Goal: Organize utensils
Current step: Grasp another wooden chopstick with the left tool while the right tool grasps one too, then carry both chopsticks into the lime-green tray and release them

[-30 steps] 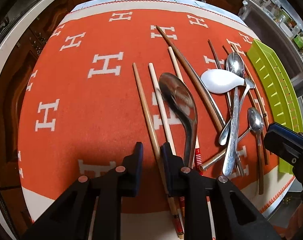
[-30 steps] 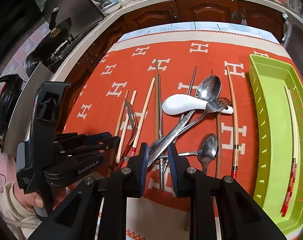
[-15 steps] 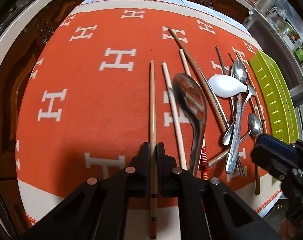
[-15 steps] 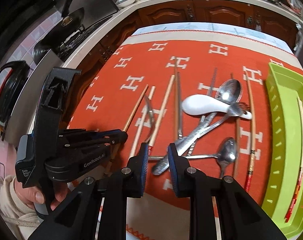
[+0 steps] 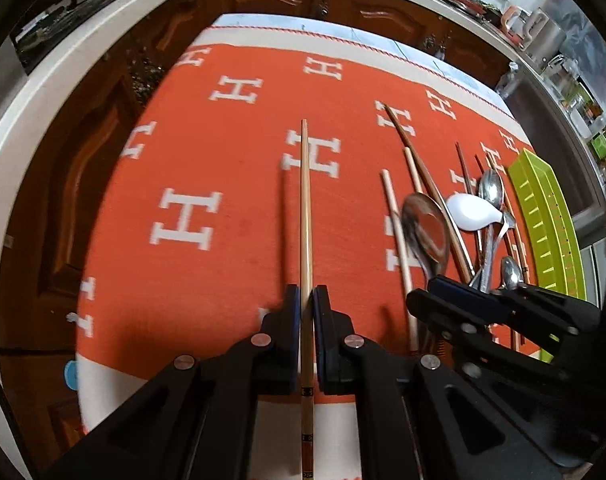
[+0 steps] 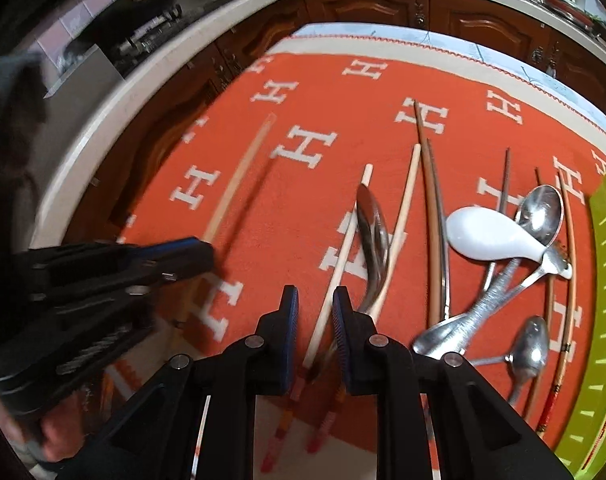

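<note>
On the orange H-patterned cloth [image 5: 231,264] covering the surface, the left tool [image 5: 307,320] is clenched on one bamboo chopstick [image 5: 305,208], lifted, while the right tool [image 6: 314,336] hangs released over another; next comes carrying it to the green tray [image 5: 551,216].

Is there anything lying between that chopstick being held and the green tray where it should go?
Yes. The left gripper holds the chopstick; between it and the green tray lie more chopsticks and spoons, with the right gripper above them.
</note>
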### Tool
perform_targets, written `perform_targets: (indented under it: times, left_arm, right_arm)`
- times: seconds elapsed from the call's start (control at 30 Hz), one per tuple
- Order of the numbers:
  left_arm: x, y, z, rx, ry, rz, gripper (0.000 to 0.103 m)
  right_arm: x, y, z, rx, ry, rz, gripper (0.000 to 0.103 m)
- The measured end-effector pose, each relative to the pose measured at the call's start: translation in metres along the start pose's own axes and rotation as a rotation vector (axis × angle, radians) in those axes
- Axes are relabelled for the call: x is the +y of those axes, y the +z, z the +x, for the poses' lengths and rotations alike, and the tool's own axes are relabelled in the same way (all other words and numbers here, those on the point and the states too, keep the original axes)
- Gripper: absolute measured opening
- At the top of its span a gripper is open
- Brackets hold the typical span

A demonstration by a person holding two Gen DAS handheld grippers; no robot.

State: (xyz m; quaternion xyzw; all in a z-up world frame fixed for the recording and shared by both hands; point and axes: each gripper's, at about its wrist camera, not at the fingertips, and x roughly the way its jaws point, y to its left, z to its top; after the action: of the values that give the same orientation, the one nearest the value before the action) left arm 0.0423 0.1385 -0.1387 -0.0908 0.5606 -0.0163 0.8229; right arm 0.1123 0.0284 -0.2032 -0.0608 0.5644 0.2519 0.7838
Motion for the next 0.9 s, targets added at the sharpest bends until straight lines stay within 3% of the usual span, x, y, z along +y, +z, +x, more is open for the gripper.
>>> perform_targets:
  times: [0.13,0.3,0.47,0.73,0.9]
  left_arm:
    - [0.006,0.002,-0.002,-0.015,-0.008,0.002,0.004]
    - [0.012,0.004,-0.001,-0.02,-0.024,0.0,0.004]
    - [0.014,0.004,-0.003,-0.024,-0.03,0.002,0.004]
    - [0.006,0.007,-0.017,-0.037,-0.043,0.018,0.004]
    - [-0.019,0.014,-0.032,-0.055,-0.075,0.057,0.004]
  right_arm:
    - [0.008,0.002,0.023,0.046,-0.077,-0.013,0.017]
    - [0.023,0.003,0.032,0.025,-0.178,-0.065,0.014]
    - [0.027,0.0,0.034,-0.003,-0.204,-0.075,0.006]
    - [0.009,-0.001,0.002,-0.017,0.01,0.039,0.005]
    - [-0.012,-0.002,-0.039,-0.066,0.086,0.112,0.005]
